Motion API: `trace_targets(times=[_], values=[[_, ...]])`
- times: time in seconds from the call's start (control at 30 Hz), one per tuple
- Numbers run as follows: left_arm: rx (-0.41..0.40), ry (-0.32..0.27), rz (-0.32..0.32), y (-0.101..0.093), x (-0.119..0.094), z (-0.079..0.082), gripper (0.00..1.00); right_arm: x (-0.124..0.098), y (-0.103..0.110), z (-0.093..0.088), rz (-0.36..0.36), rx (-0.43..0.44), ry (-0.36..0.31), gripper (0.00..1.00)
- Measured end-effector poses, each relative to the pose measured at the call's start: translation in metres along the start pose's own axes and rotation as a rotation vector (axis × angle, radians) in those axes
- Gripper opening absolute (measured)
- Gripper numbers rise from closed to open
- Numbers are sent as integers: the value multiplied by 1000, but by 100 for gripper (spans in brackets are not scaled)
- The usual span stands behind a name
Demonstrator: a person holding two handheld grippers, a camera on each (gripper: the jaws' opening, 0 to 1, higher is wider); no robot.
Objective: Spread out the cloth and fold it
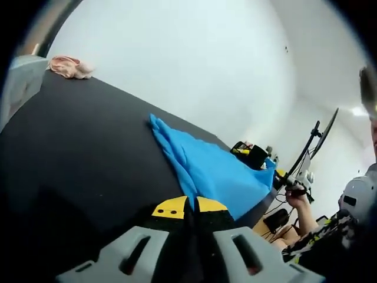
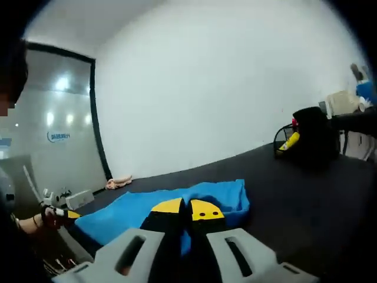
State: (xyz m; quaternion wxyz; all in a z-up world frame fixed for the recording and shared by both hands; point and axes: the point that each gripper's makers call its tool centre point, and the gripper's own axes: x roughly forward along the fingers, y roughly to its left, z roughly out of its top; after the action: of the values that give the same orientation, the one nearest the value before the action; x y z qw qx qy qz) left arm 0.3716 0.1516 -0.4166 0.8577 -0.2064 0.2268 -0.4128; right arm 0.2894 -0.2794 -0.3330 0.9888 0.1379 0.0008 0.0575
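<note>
Blue cloth (image 1: 212,171) is lying spread on the dark tabletop (image 1: 88,153), long axis running left-right just beyond both tools, left tool (image 1: 188,207) and right tool (image 2: 184,207) hovering with jaws closed, empty.

Your work surface: a black table (image 1: 88,153), matte and dark across its whole top, running up to a white wall.

On it you have:
- a blue cloth (image 1: 209,171), lying partly bunched, with ridged folds along one side and one end reaching the table's edge; in the right gripper view it (image 2: 177,203) lies spread low across the near part of the top.
- a pink cloth (image 1: 69,66), crumpled in a small heap at the far corner, well apart from the blue one.
- a black object (image 2: 315,138) with a yellow part, near another edge.
</note>
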Motion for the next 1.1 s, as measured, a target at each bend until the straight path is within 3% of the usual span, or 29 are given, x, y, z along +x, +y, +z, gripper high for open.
trace_targets(times=[0.13,0.3,0.47,0.6,0.73,0.9,1.0,1.1], values=[[-12,0,-16,-5,-6,1,6,-10,-10,-6,-15,5,17,2],[9,3,3,-1,-7,1,6,-42,-44,-11,-100,96,-16,2],[-8,-1,3,1,-2,5,6,-61,-57,-32,-127,147,16,2],[6,13,-7,-5,6,6,6,-67,-58,-41,-133,146,30,2],[21,31,-16,-11,12,5,6,-72,-64,-37,-137,145,16,1],[29,33,-15,-12,11,5,6,-76,-79,-28,-123,260,-9,1],[24,32,-7,-11,9,4,6,-74,-82,-28,-121,273,4,1],[23,31,3,-8,6,2,6,-67,-72,-38,-102,252,33,1]])
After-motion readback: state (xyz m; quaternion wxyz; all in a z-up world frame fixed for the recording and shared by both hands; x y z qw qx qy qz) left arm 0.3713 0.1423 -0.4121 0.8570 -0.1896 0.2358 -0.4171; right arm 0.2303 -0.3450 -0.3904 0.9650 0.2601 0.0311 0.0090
